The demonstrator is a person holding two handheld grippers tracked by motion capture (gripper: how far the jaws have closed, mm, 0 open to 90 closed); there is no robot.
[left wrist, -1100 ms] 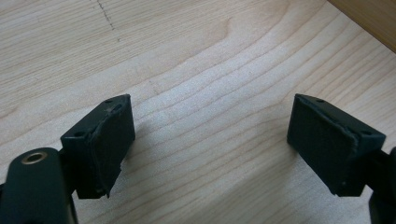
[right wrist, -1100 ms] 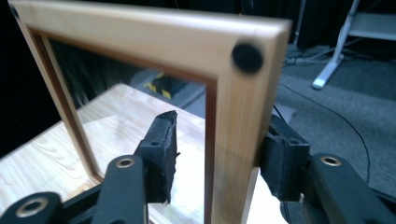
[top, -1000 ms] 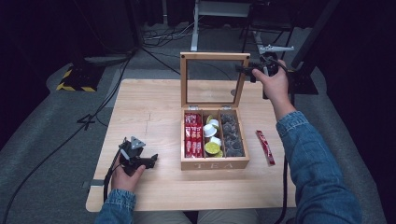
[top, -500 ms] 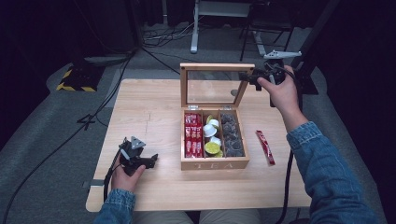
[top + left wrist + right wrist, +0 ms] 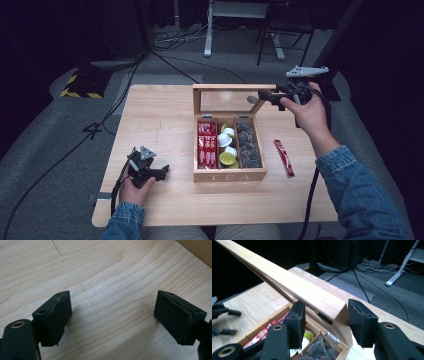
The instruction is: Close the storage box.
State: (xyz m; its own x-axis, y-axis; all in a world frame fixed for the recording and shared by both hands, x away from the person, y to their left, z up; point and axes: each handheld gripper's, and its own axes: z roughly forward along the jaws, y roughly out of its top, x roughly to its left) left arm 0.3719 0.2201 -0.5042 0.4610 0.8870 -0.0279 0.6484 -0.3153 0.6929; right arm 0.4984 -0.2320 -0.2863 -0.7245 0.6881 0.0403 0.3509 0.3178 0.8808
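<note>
A wooden tea box (image 5: 230, 176) stands mid-table with its glass-paned lid (image 5: 235, 87) raised and leaning forward. My right gripper (image 5: 263, 95) is shut on the lid's top right corner. In the right gripper view, that corner of the lid (image 5: 312, 295) sits between the two pads of the right gripper (image 5: 325, 312). Inside the box are red sachets (image 5: 206, 145), round capsules (image 5: 226, 145) and dark packets (image 5: 248, 145). My left gripper (image 5: 164, 171) rests open on the table left of the box. Bare wood shows between the jaws of the left gripper (image 5: 112, 315).
A single red sachet (image 5: 283, 157) lies on the table to the right of the box. The light wooden table (image 5: 160, 115) ends close behind the box. Beyond it are dark floor, cables and a chair base (image 5: 235, 30).
My right hand has moved right and toward the person with the lid's corner. The lid's top edge now sits lower in the high view. The left gripper has stayed put.
</note>
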